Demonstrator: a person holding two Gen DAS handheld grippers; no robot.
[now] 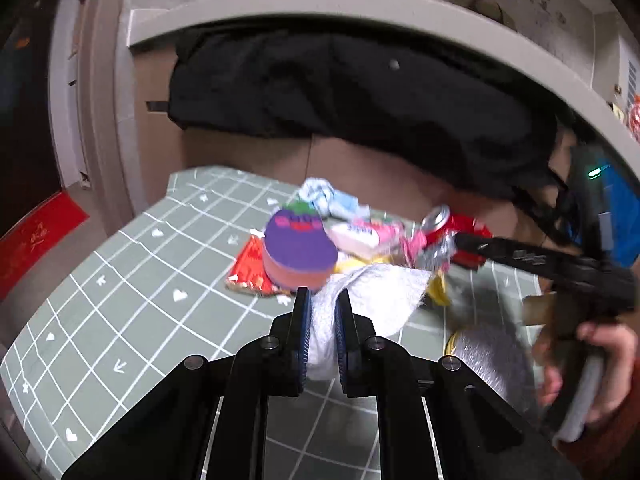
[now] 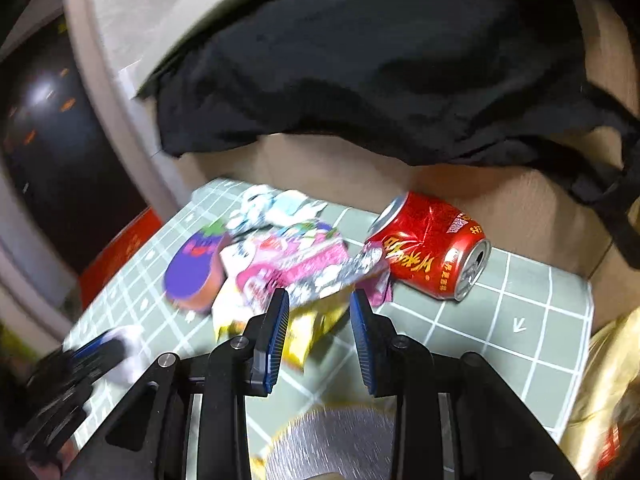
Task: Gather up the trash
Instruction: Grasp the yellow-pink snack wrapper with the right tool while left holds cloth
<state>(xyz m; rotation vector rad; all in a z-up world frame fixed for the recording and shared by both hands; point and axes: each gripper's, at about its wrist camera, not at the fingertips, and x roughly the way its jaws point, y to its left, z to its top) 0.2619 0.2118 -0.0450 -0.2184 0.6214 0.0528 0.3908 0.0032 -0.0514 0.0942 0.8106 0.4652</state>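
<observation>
One dented red can, gold lettering, seemingly Chinese

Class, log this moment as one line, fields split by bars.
left gripper: shut on white tissue | right gripper: open above wrappers

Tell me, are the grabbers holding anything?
The left gripper pinches the white tissue by its near end. The right gripper is open, holding nothing.

The surface carries a grey-green cloth printed with a white grid, hearts and arrows. Behind it, black fabric hangs over a pale curved rail. A red mat lies on the floor at far left, beside a dark doorway.
</observation>
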